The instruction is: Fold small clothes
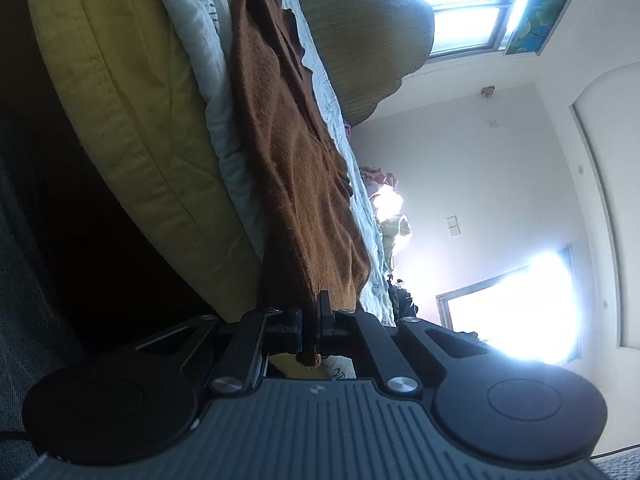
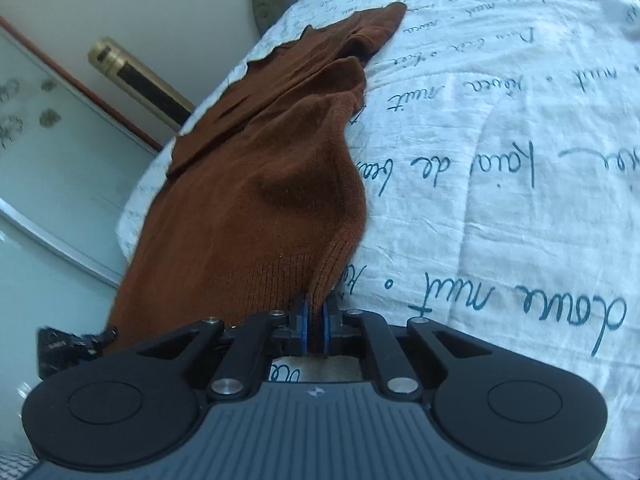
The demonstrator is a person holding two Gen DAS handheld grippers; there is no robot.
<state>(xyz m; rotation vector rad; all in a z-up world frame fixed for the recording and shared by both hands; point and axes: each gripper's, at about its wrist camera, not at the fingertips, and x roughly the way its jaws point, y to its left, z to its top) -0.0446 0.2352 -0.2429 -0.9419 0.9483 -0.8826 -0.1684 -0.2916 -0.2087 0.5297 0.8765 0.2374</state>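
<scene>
- Right gripper (image 2: 315, 330), at the bottom centre of the right wrist view, is clamped on the ribbed hem of the brown sweater (image 2: 256, 200); its blue-edged pads press the knit from both sides.
- Left gripper (image 1: 311, 330), at the bottom centre of the left wrist view, is likewise pinched together on an edge of the same garment, and a small tail of brown cloth hangs out below its closed jaws.
- In the lower left of the right wrist view a dark bit of hardware shows beside the sweater; it may be the other gripper, but I cannot tell for sure.
- One sweater is in play, and two grippers hold it. It lies stretched away from both of them across the white quilt (image 2: 500, 160) with dark handwriting, one sleeve bunched toward the upper centre of the right view.
- Judging by the two grips, the step in hand is taking up the hem to start a fold. Next, both corners should probably rise together and travel toward the far end, keeping the cloth taut and even.
- Farther off, one yellow mattress edge (image 1: 120, 100) runs down the left of the left view, and one green cushion (image 1: 380, 32) sits at the upper centre.
</scene>
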